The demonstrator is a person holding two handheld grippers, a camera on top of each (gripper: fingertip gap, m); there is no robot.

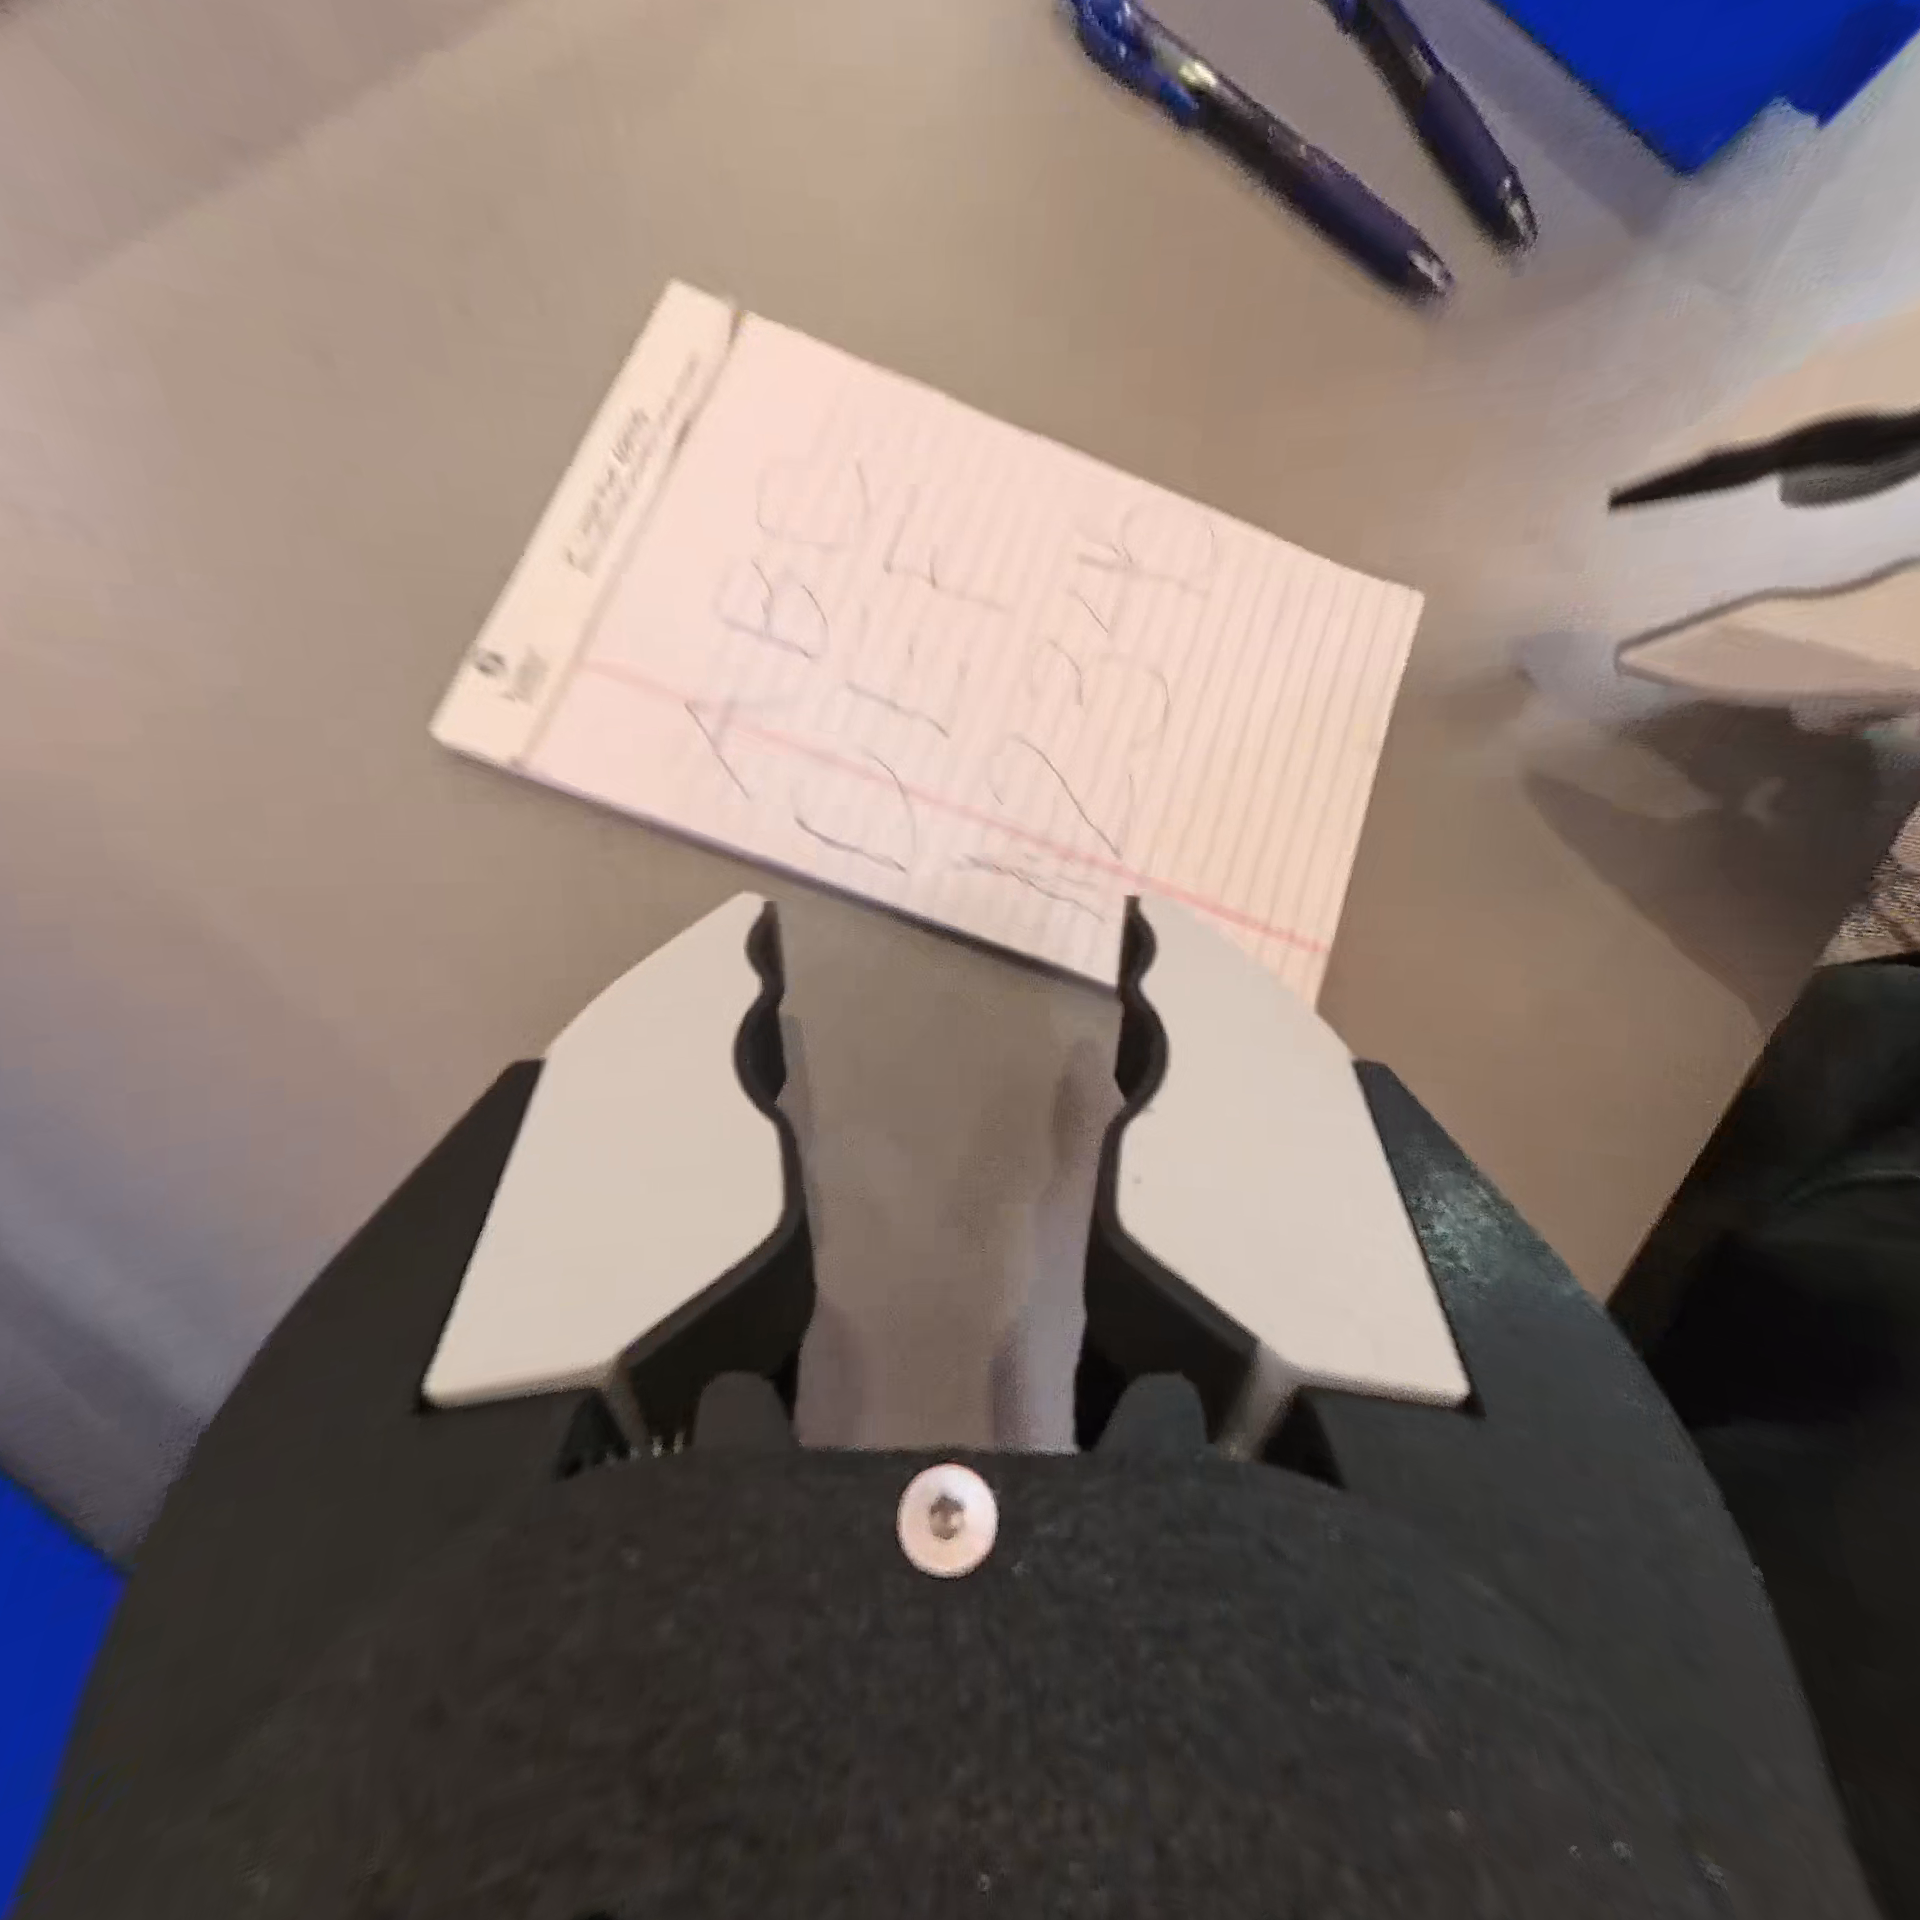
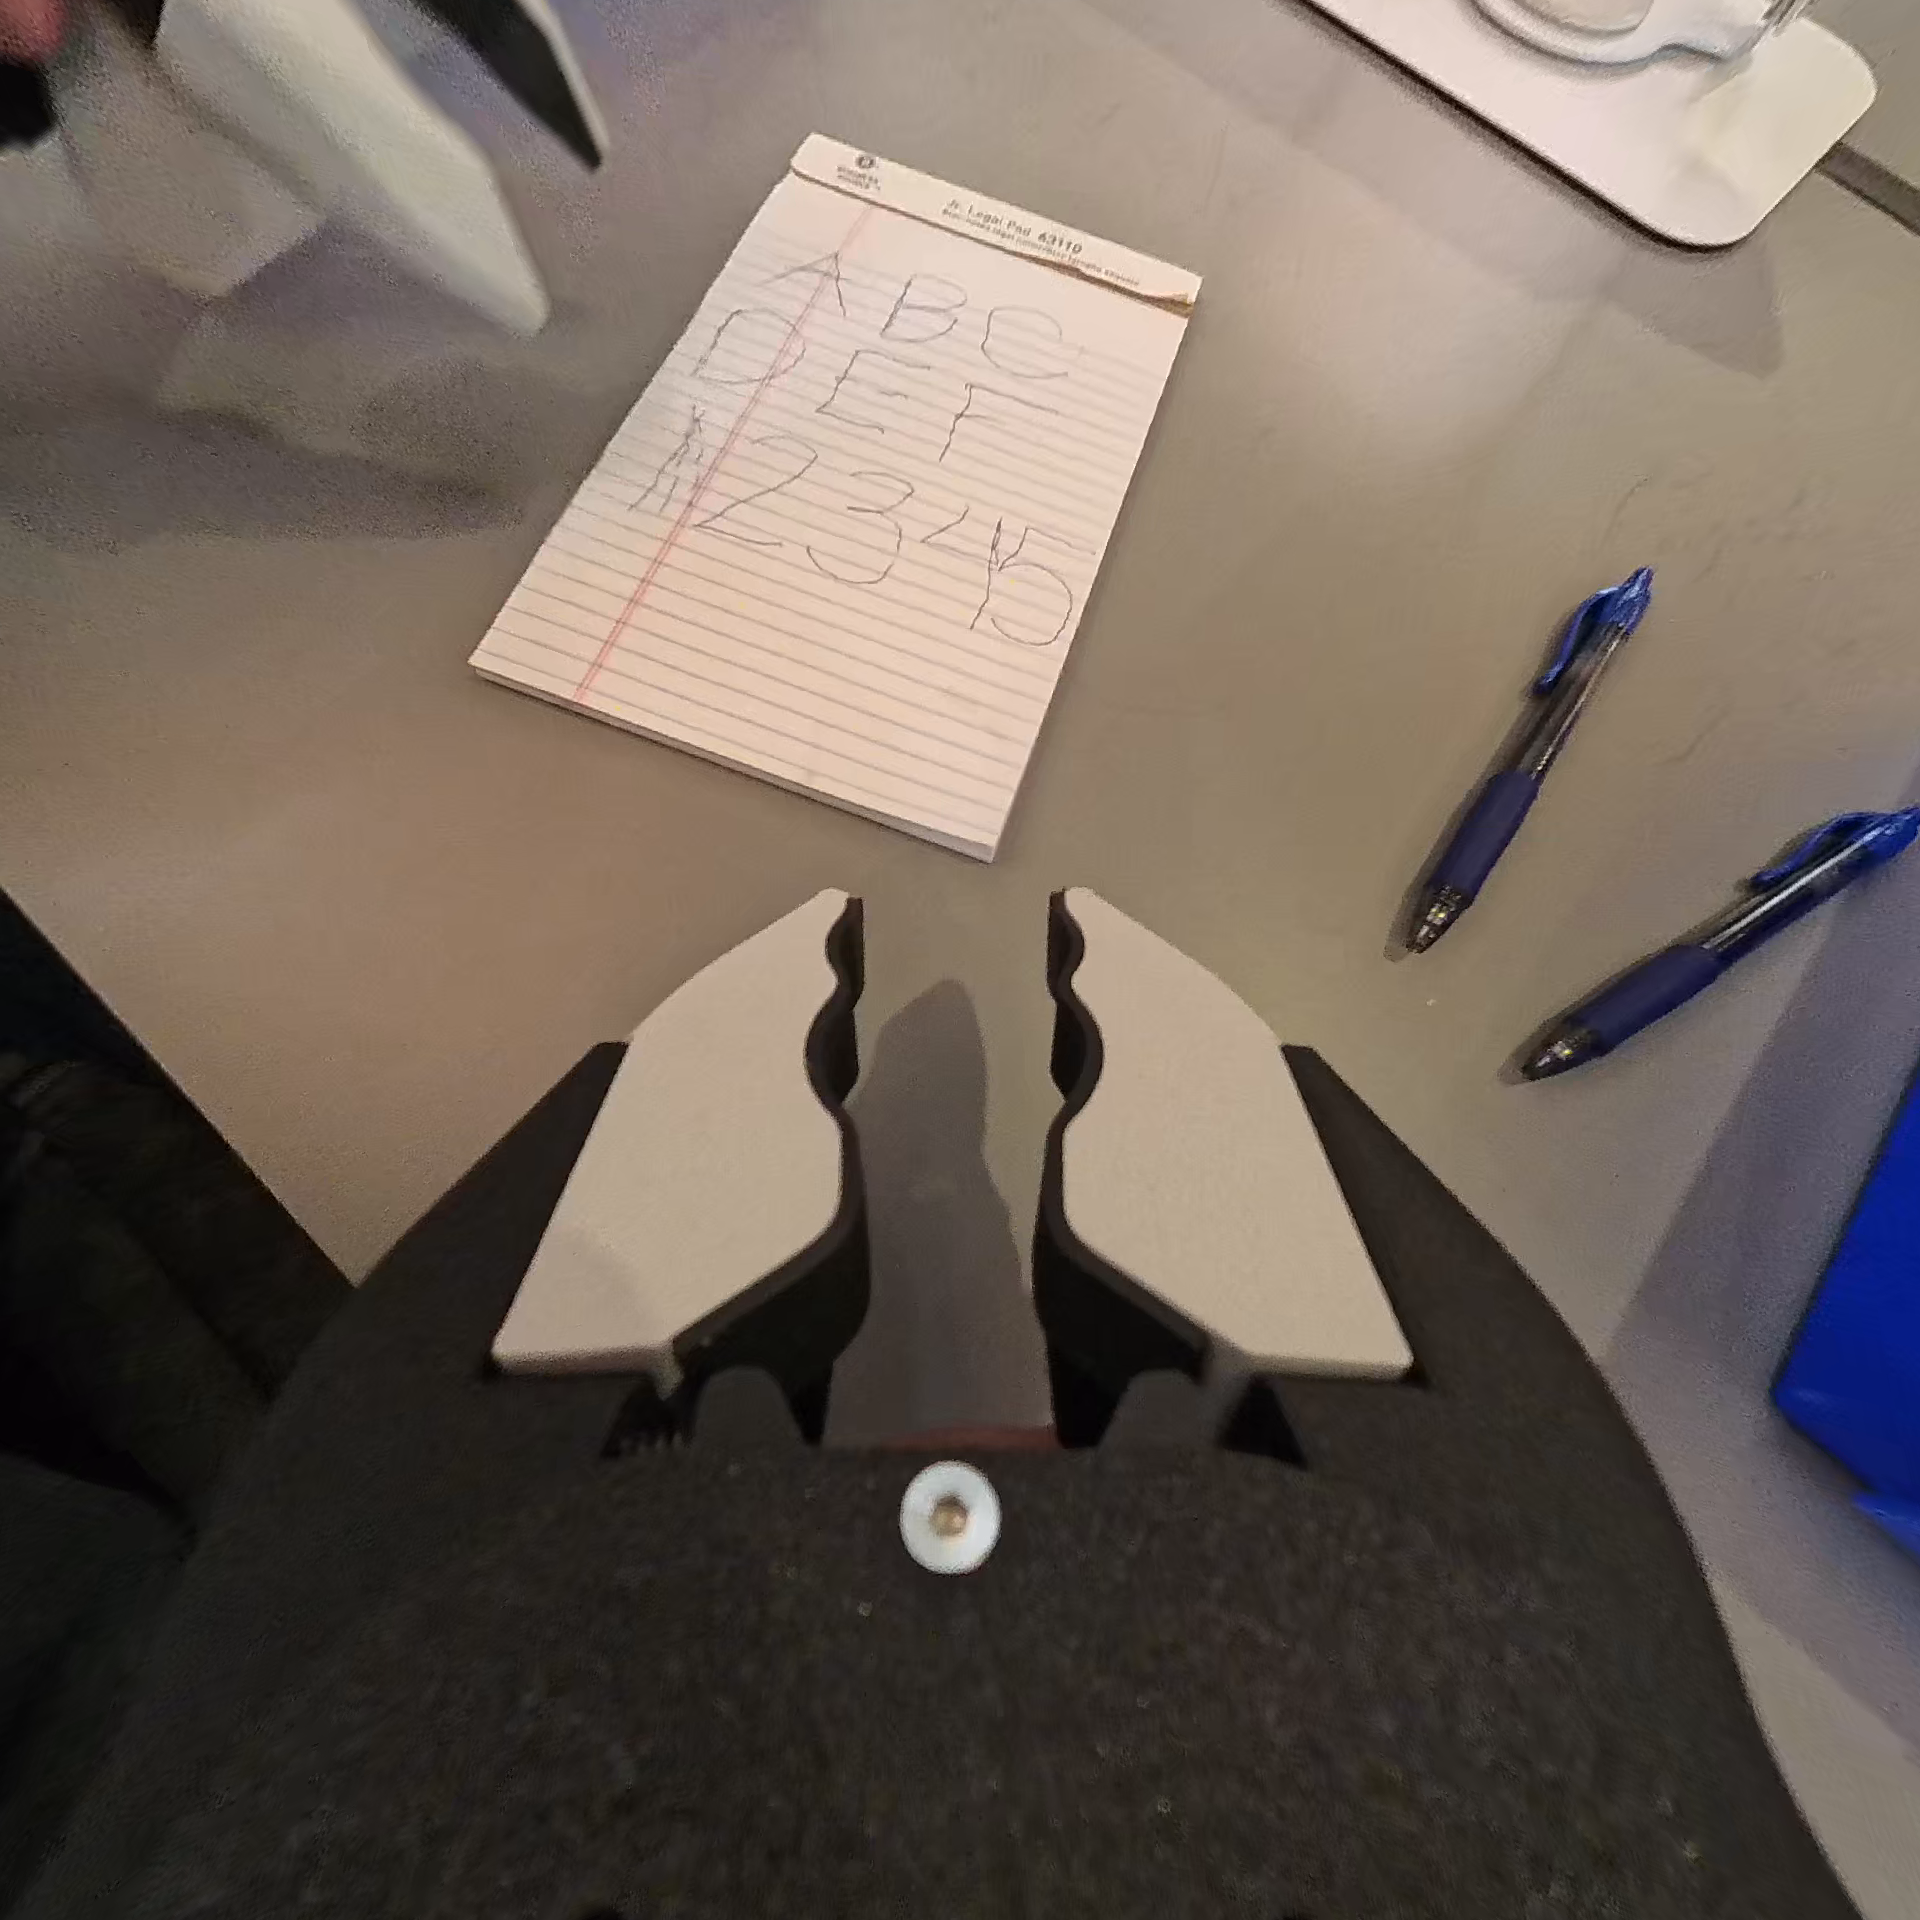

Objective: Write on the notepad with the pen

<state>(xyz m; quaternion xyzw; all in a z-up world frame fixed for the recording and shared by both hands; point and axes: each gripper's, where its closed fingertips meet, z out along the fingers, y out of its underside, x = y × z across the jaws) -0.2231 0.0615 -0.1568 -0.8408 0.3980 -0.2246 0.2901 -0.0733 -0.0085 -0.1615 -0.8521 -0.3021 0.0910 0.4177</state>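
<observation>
A white lined notepad (image 2: 831, 499) with handwritten marks on its upper half lies on the grey table; it also shows in the left wrist view (image 1: 935, 644), turned sideways. Two blue pens (image 2: 1517, 769) (image 2: 1714, 945) lie on the table to the right of the pad, and they show at the top of the left wrist view (image 1: 1268, 145) (image 1: 1455, 125). My left gripper (image 1: 948, 914) is open and empty, just short of the pad's near edge. My right gripper (image 2: 954, 909) is open and empty, just short of the pad's bottom corner. Neither holds a pen.
A blue object (image 2: 1860, 1340) sits at the right table edge. A white mat (image 2: 1621, 135) with a clear glass item lies at the far right. The left gripper (image 2: 343, 177) shows blurred at the top left of the right wrist view. The right gripper (image 1: 1787, 561) shows in the left view.
</observation>
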